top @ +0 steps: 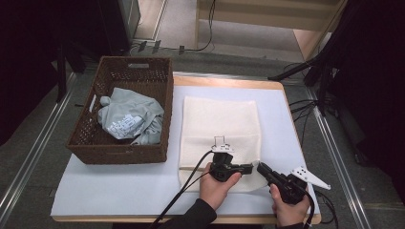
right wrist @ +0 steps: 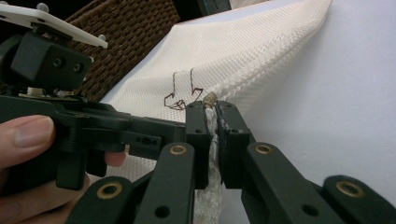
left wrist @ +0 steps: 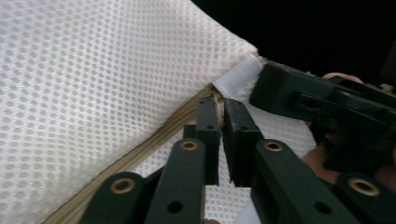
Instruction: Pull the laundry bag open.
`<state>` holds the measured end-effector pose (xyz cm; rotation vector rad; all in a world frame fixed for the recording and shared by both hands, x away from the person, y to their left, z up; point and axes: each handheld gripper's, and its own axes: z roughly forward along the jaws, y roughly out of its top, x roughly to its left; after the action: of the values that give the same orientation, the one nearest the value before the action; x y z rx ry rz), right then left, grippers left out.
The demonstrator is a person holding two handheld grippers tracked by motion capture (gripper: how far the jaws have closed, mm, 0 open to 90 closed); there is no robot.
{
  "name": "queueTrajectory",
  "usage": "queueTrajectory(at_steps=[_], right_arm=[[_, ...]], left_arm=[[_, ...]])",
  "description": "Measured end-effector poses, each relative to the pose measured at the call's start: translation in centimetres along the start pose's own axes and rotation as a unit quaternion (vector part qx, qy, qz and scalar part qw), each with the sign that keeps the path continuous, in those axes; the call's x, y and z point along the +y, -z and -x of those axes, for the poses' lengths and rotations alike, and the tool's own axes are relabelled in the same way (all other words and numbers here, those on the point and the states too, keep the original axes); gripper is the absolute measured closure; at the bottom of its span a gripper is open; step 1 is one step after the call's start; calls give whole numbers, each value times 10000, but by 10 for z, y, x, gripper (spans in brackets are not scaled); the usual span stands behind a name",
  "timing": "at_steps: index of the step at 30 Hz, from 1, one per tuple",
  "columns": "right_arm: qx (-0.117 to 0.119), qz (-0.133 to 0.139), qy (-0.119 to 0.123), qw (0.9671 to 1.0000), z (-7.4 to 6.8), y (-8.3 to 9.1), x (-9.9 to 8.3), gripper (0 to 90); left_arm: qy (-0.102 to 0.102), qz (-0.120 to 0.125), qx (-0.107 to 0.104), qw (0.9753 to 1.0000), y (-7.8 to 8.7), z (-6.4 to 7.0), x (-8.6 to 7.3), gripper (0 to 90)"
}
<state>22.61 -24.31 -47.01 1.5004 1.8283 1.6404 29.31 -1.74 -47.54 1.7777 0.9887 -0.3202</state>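
On the table [top: 119, 191], seen from the high view, a white mesh laundry bag [top: 219, 124] lies flat on the pale cover, just right of a brown wicker basket [top: 95, 143] that holds a crumpled grey garment [top: 126, 119]. Both hands work at the bag's near edge: the left hand-held gripper [top: 249, 168] points to the right along that edge, and the right hand-held gripper [top: 261, 168] comes in from the right to meet it, tip almost against tip.

Along the left gripper view, the mesh rises close to the lens with a tan zipper [left wrist: 154, 135] running diagonally through it. The left hand-held gripper [left wrist: 221, 105] has its jaws drawn narrow, nearly together, right at the end of the zipper; whether they pinch the small pull between them cannot be told. Just beside them, the other gripper presses in on a white tape tab [left wrist: 238, 77] at the bag's corner.

Along the right gripper view, the right hand-held gripper [right wrist: 212, 108] is clamped on a fold of the bag's white edge, the mesh bunched between its jaws. A small tan zipper end [right wrist: 209, 98] sticks up at the tips. The left gripper lies across at the left, and the wicker basket stands behind it.
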Motion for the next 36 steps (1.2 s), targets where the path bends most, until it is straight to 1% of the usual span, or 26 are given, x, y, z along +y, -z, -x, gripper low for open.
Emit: queueTrajectory(at_steps=[3, 4, 5, 6, 7, 8, 9, 10, 12, 13, 14, 16, 20, 21, 24, 25, 26, 27, 28, 29, 30, 32, 33, 34, 35, 36], right_arm=[[-30, -9, -16, 10000, -1, -1, 0, 805], [-90, 27, 24, 10000, -1, -2, 0, 750], [-169, 36, -15, 9998, -2, -3, 0, 697], [-205, 32, -109, 9997, -2, -4, 1, 684], [-171, 6, -161, 9997, -2, -6, 0, 686], [-146, -65, -202, 9997, 0, -8, -1, 750], [-146, -65, -202, 9997, 0, -8, -1, 750], [-95, -98, -241, 9996, 1, -9, -2, 814], [-79, -93, -247, 9996, 1, -8, -1, 823], [-116, -81, -125, 9998, -2, -8, -1, 835], [-152, -63, -53, 9999, -4, -8, -1, 838], [-225, -54, 21, 9997, -8, -8, -2, 841], [-258, -68, 23, 9996, -8, -8, -2, 842], [-287, -82, 46, 9995, -8, -9, -3, 842], [-327, -113, 111, 9993, -10, -10, -3, 843], [-344, -109, 163, 9992, -10, -10, -4, 845], [-369, -72, 168, 9992, -11, -10, -4, 846], [-375, 42, 162, 9992, -11, -8, -3, 847], [-390, 78, 151, 9991, -11, -5, -1, 847], [-380, 96, 158, 9991, -10, -4, 0, 847], [-355, 102, 155, 9992, -9, -3, 0, 847], [-336, 73, 133, 9993, -8, -4, -1, 847], [-354, 65, 140, 9993, -9, -5, -1, 847], [-376, 46, 150, 9992, -9, -6, -1, 847], [-399, 49, 150, 9991, -10, -6, -1, 847], [-423, 49, 175, 9989, -10, -5, -1, 846]], left_arm=[[-89, 4, -10, 10000, 1, 0, -1, 872], [-96, 6, -73, 9999, 1, 0, -1, 873], [-114, -3, -92, 9999, 0, 0, -2, 873], [-144, -15, -73, 9999, 0, 0, -2, 874], [-150, -11, -81, 9999, 0, 0, -3, 874], [-143, -9, -95, 9999, 0, 0, -3, 874], [-133, -28, -62, 9999, 0, 0, -4, 874], [-127, -59, -30, 9999, 0, -1, -4, 874], [-113, -65, 3, 9999, 0, 0, -4, 874], [-95, -58, 56, 9999, 1, 0, -3, 875], [-95, -58, 56, 9999, 1, 0, -3, 875], [-75, -65, 98, 9999, 1, 1, -3, 875], [0, -96, 167, 9998, 1, 0, -4, 876], [70, -92, 148, 9998, 0, -2, -4, 877], [102, -108, 159, 9998, 1, -3, -5, 876], [115, -140, 279, 9994, 1, -3, -5, 877], [37, -174, 476, 9987, 1, -4, -6, 877], [112, -192, 563, 9982, 2, -9, -8, 877], [340, -156, 471, 9982, 4, -15, -11, 877], [313, -131, 495, 9982, 6, -14, -11, 877], [177, -163, 631, 9977, 8, -12, -10, 877], [96, -223, 717, 9971, 7, -12, -12, 876], [82, -215, 753, 9969, 7, -11, -12, 876], [54, -203, 837, 9963, 8, -11, -13, 876], [-10, -210, 867, 9960, 8, -11, -13, 876], [-22, -214, 880, 9959, 9, -11, -13, 876]])
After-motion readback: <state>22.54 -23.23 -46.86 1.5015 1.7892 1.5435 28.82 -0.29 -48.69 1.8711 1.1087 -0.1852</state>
